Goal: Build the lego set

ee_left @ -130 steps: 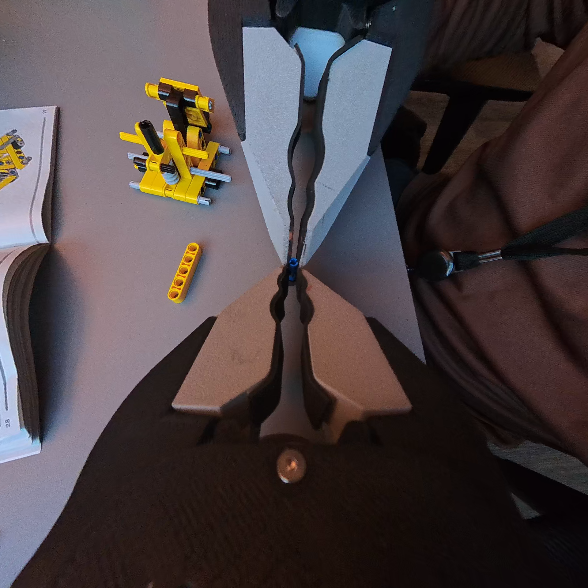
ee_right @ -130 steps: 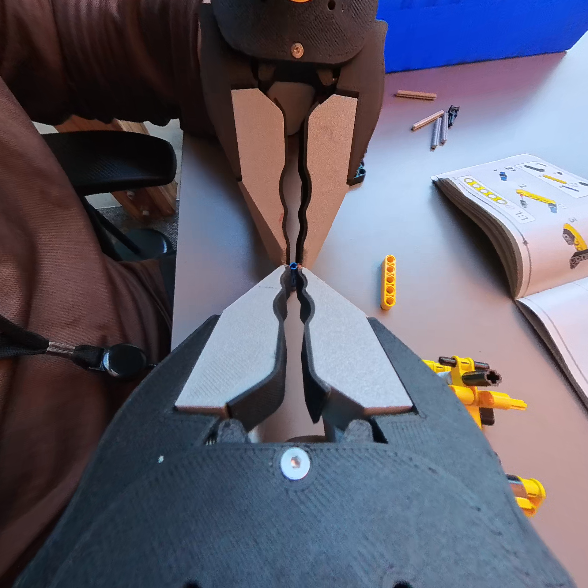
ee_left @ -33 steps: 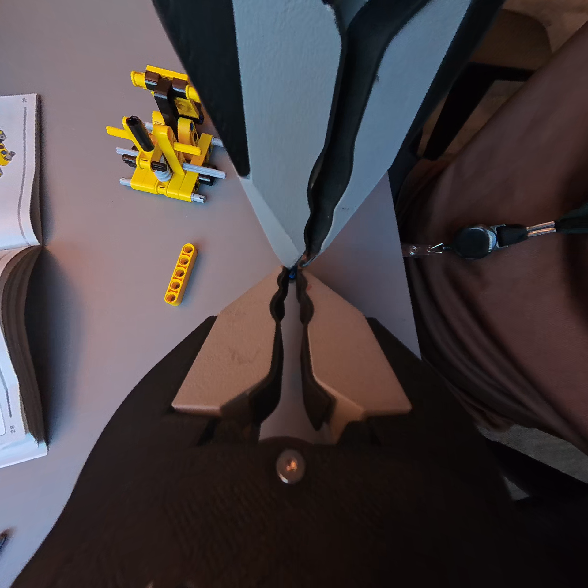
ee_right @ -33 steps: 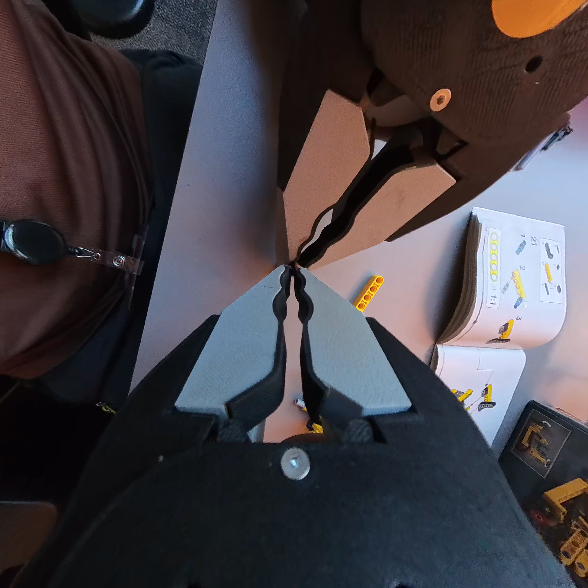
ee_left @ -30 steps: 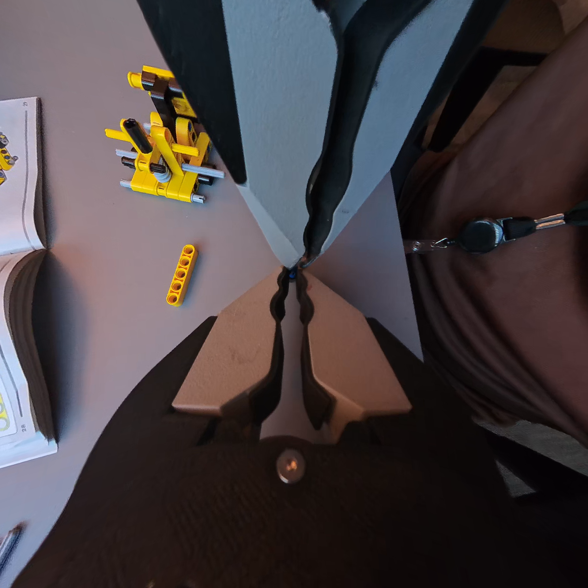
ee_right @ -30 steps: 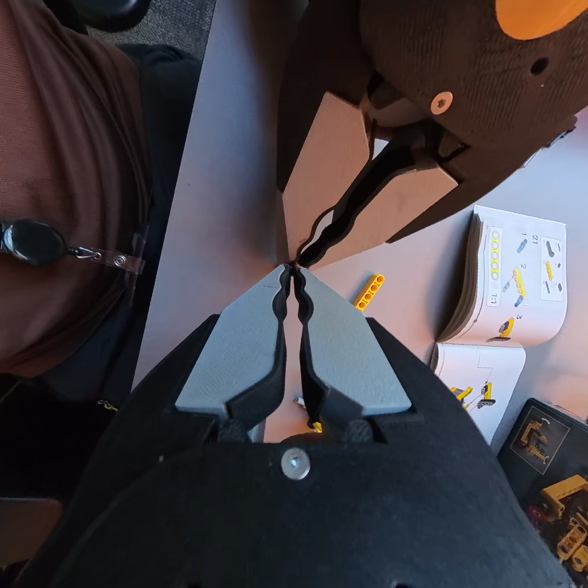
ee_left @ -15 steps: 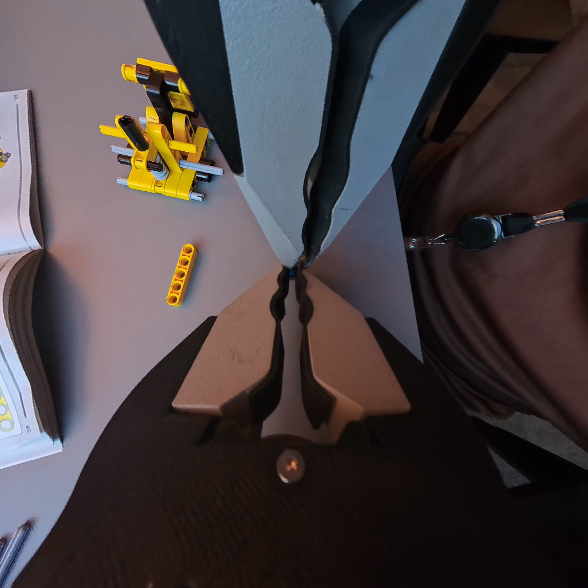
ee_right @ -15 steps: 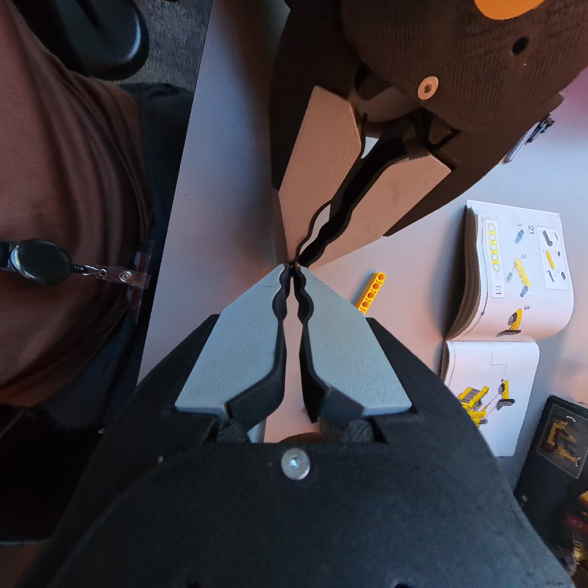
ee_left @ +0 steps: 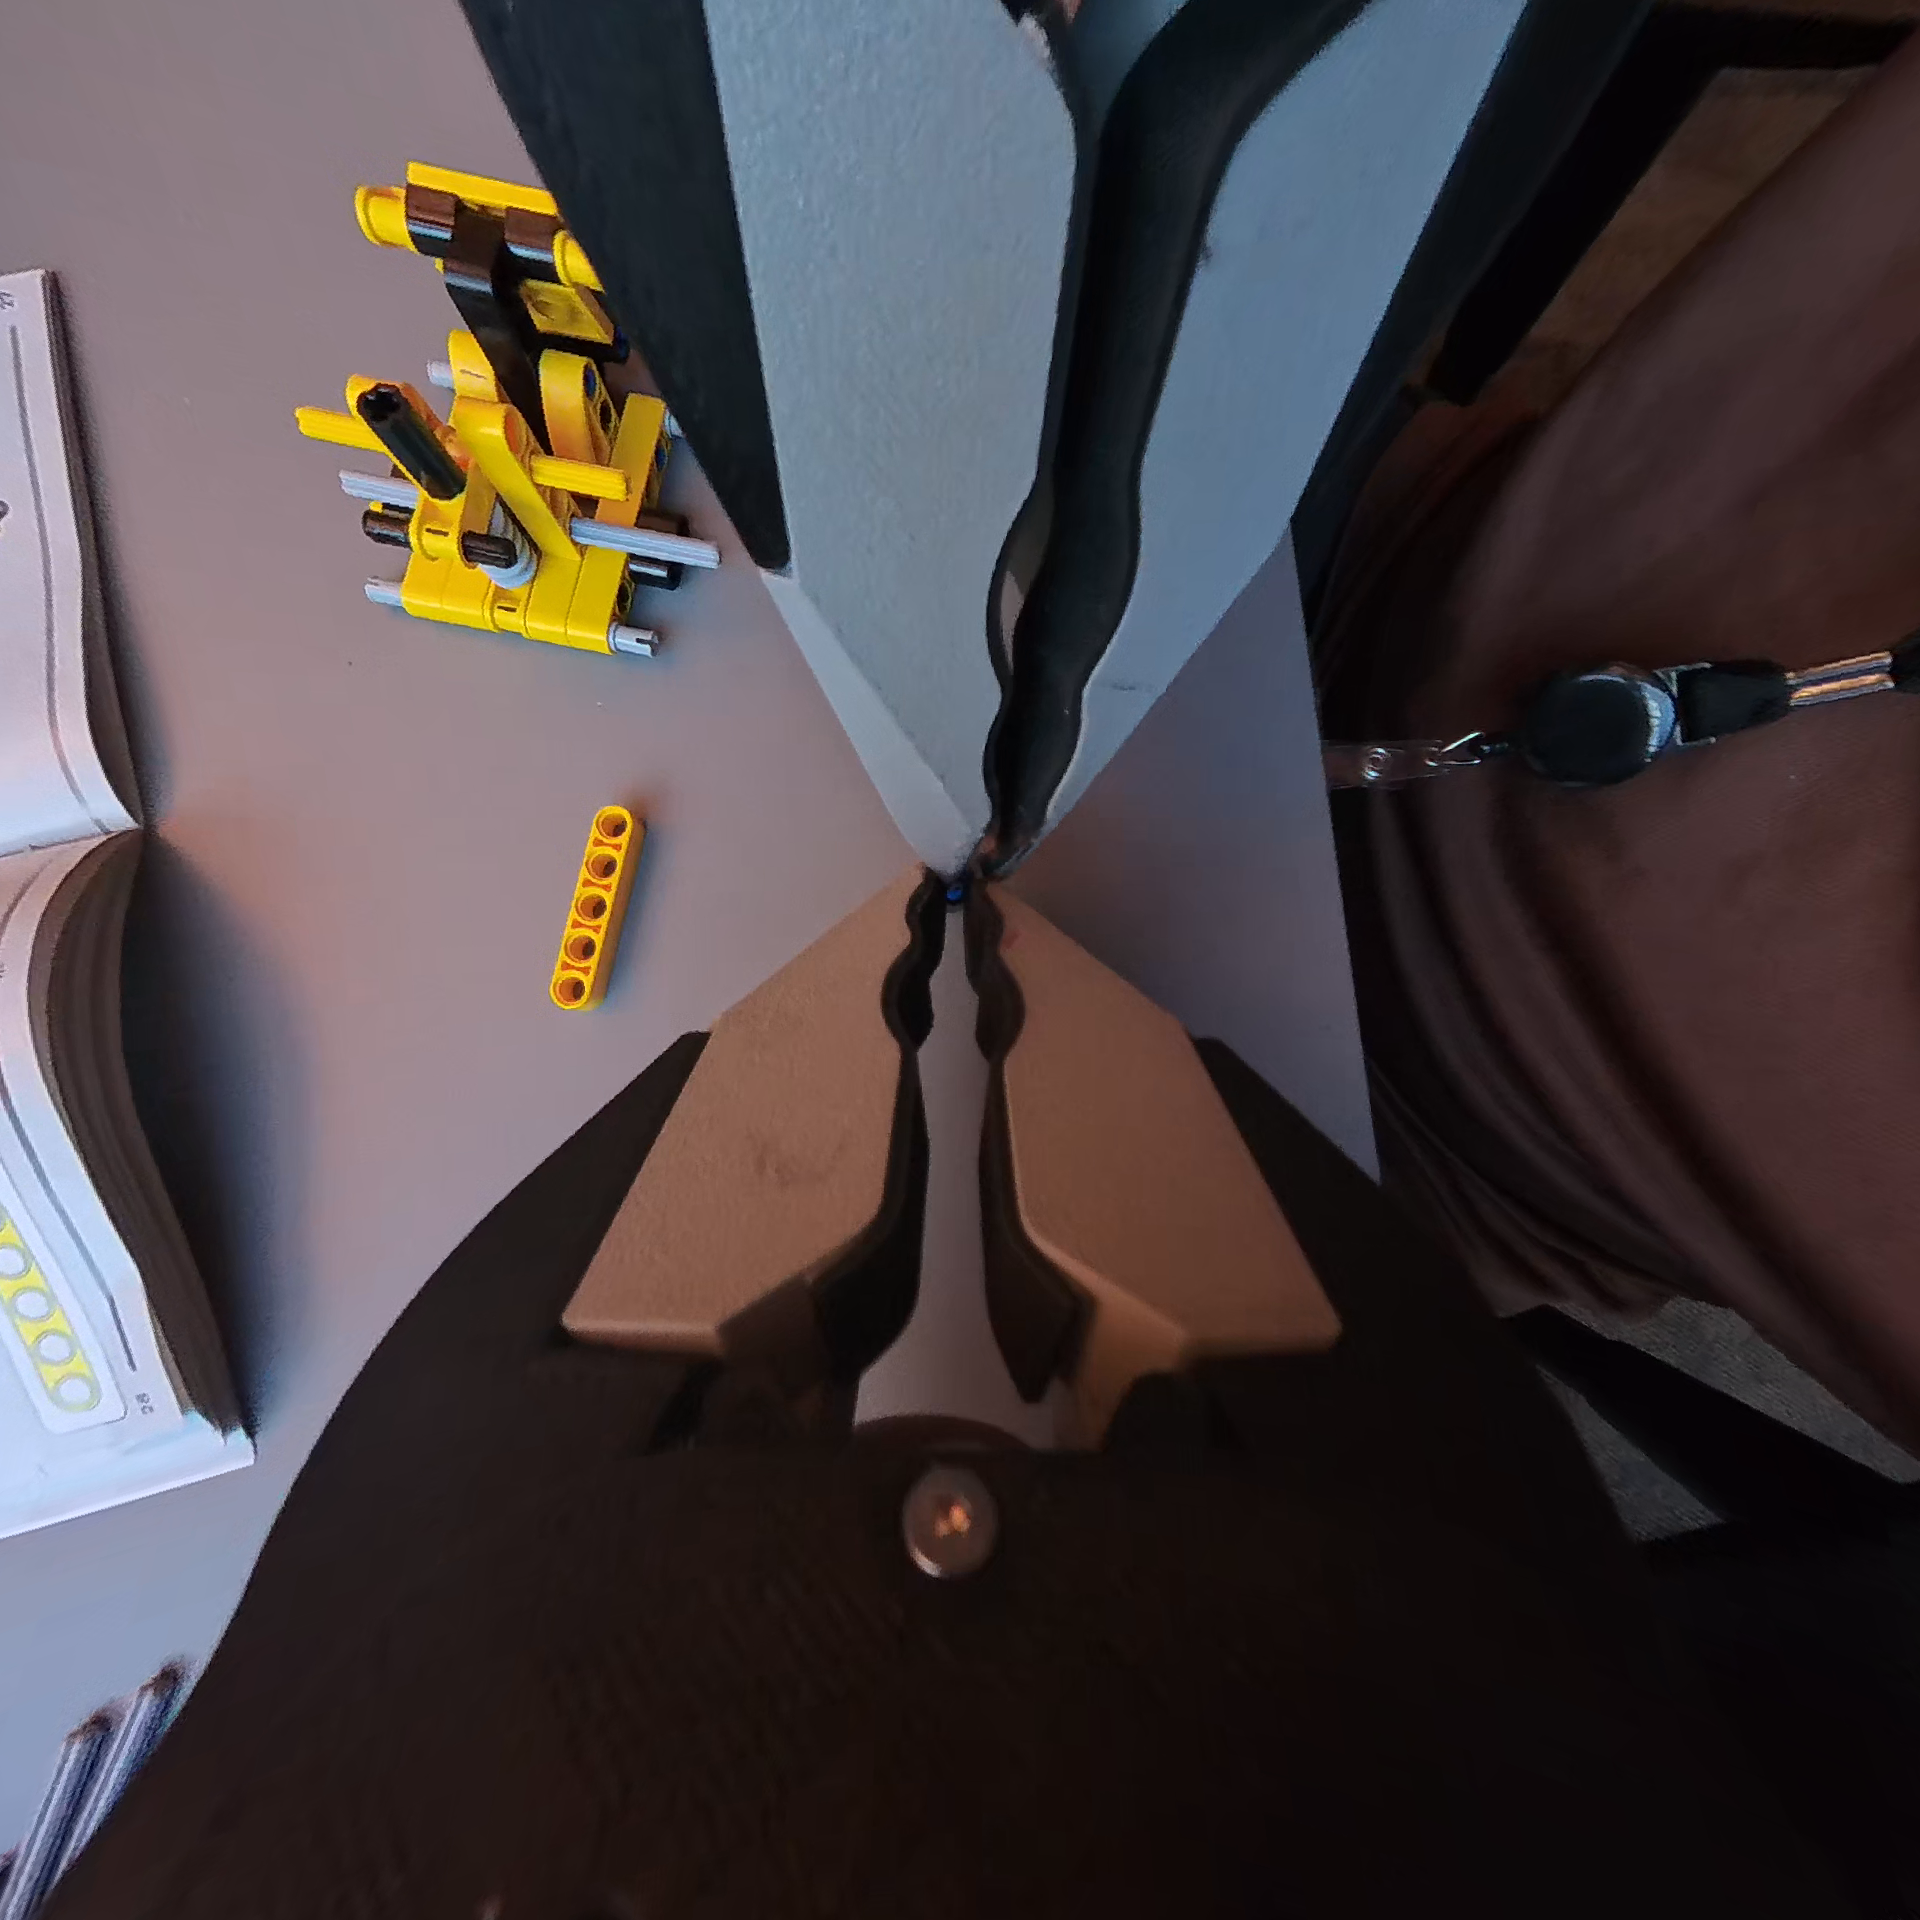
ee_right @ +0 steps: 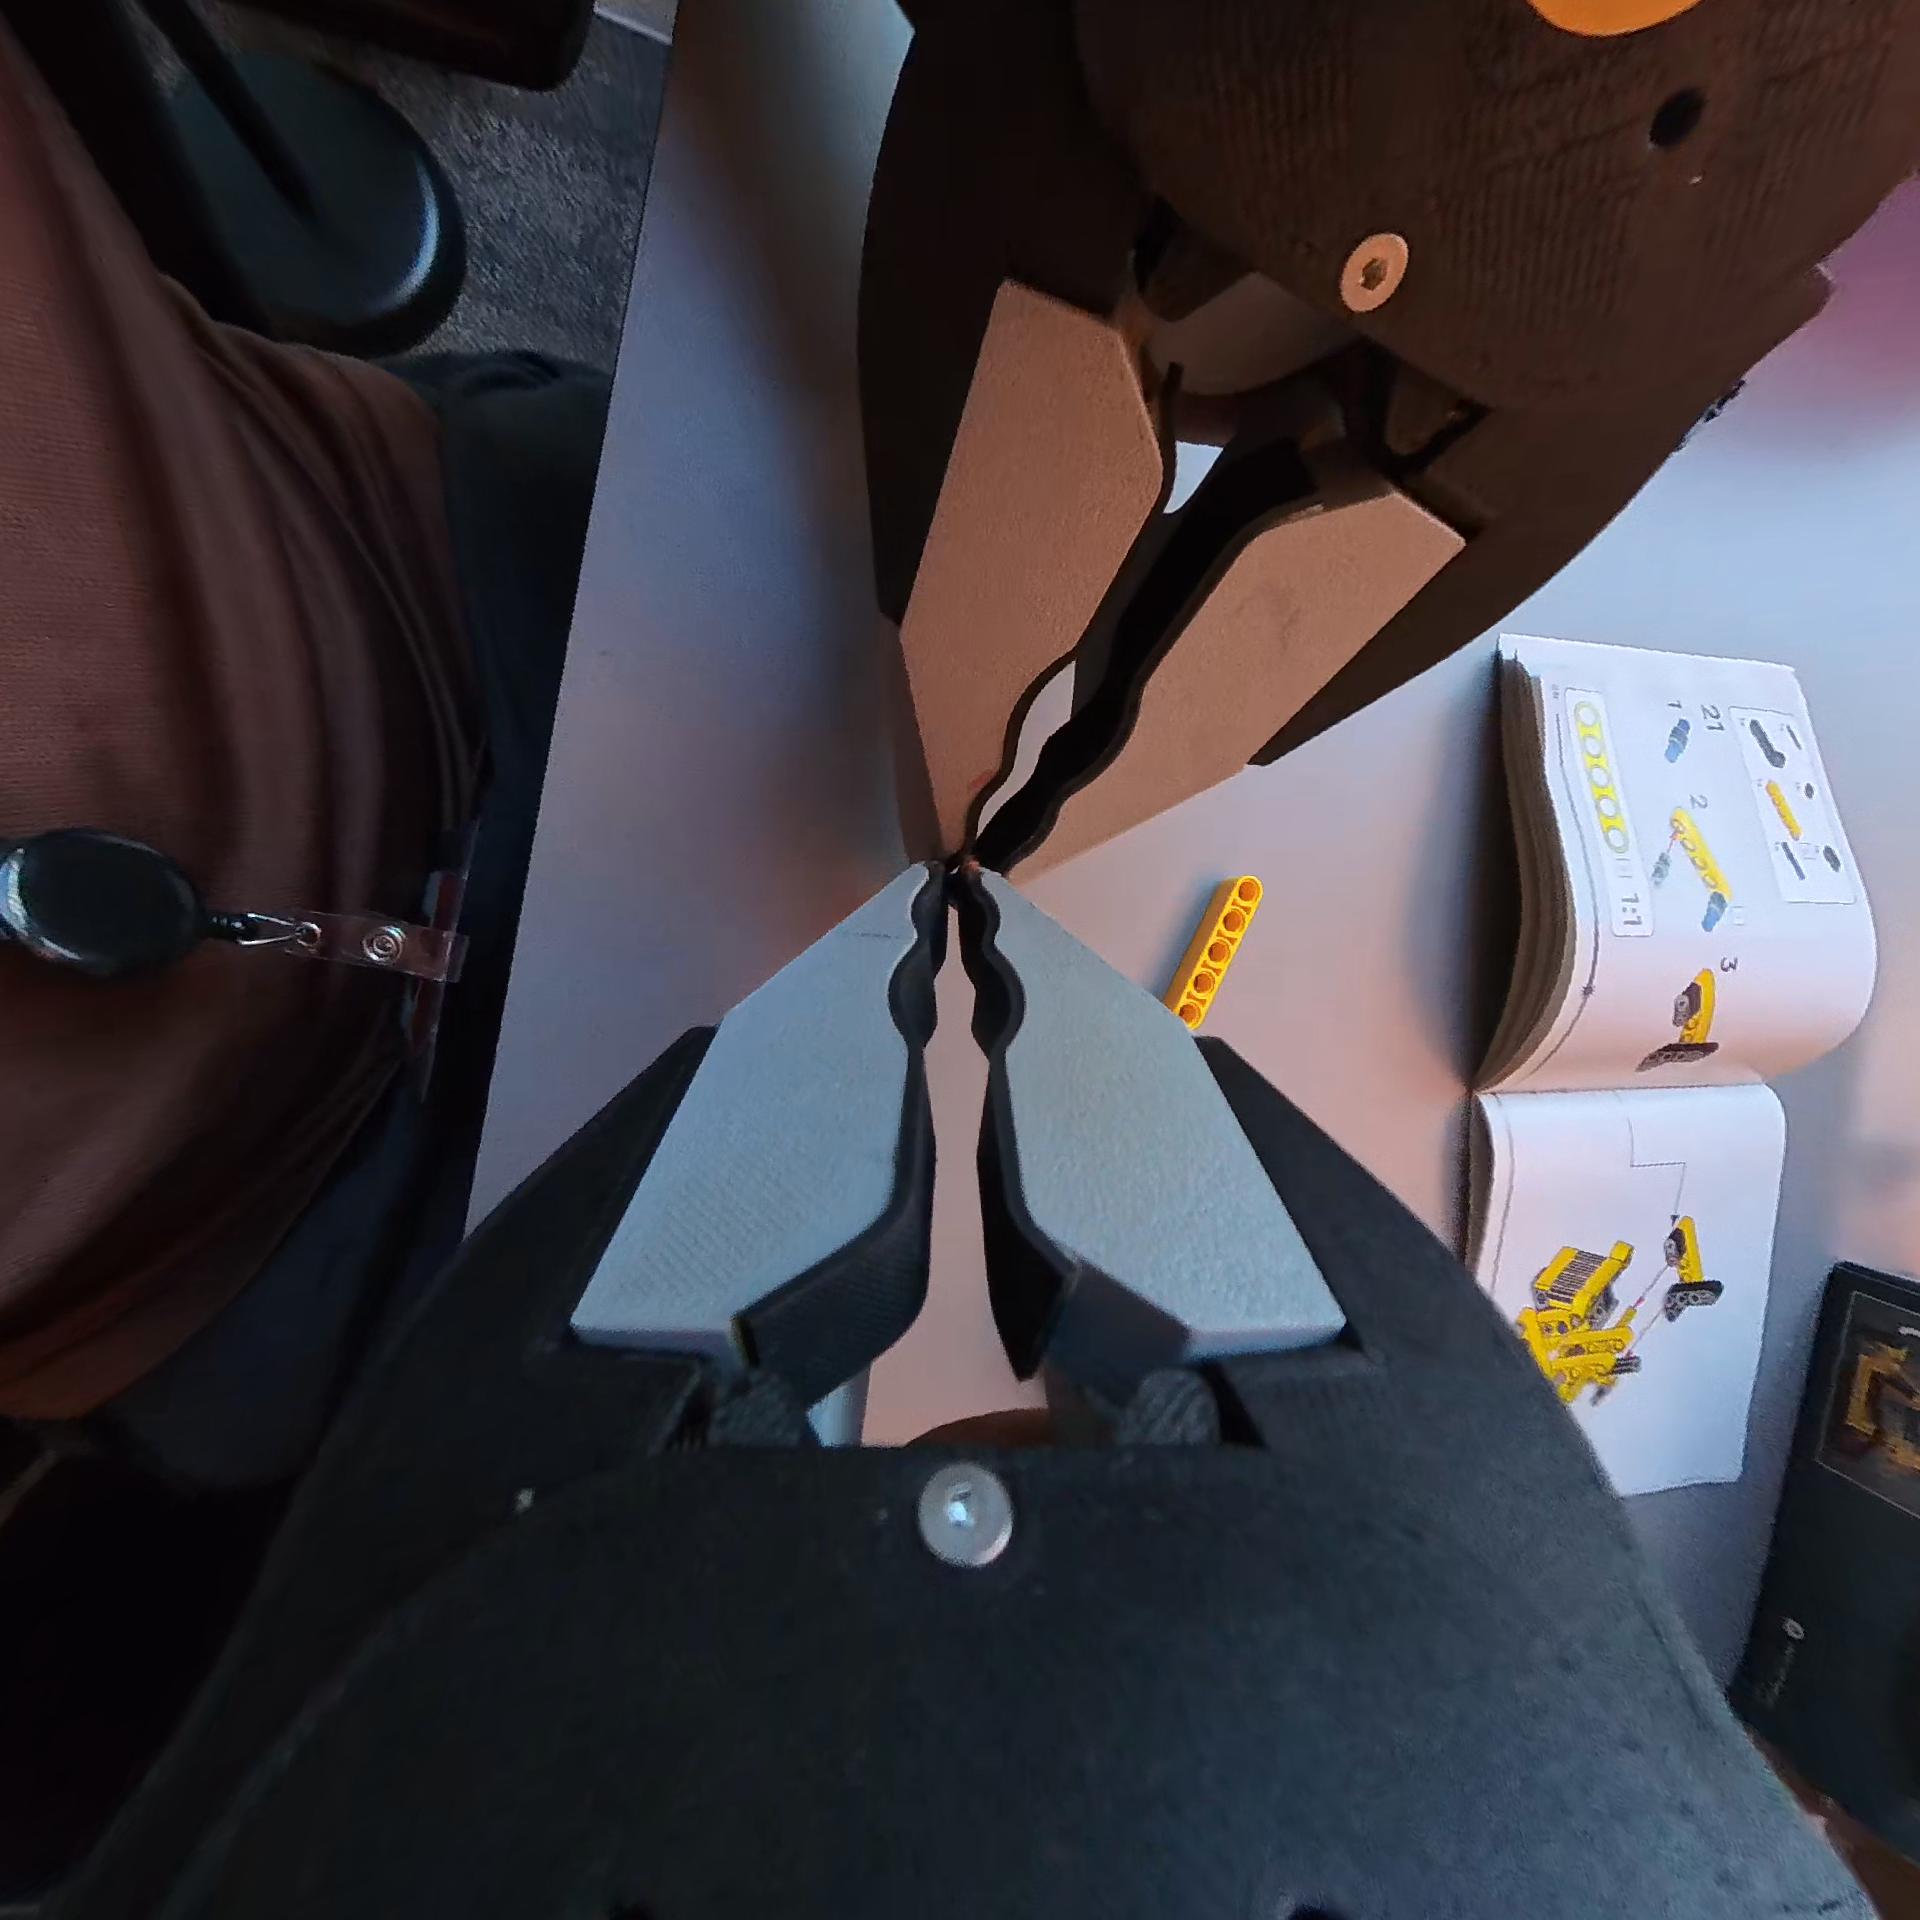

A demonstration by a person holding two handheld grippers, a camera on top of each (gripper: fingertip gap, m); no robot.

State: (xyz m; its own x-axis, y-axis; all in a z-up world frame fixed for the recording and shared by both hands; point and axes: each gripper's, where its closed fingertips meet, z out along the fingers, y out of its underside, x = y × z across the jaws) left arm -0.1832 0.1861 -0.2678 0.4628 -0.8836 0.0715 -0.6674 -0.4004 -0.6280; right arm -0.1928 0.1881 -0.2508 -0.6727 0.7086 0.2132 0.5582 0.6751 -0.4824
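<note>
The right gripper (ee_right: pixel 951 883) has tilted steeper against the left gripper (ee_left: pixel 954 896); both clamp the blue pin (ee_left: pixel 954 890) tip-to-tip.

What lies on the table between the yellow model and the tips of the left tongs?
In the left wrist view, a loose yellow beam lies between the yellow model and the left tongs.

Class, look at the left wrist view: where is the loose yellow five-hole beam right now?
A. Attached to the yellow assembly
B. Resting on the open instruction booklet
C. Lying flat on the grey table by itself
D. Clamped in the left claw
C: the yellow beam lies alone on the grey table, apart from the yellow assembly, the booklet and the left claw.
</note>
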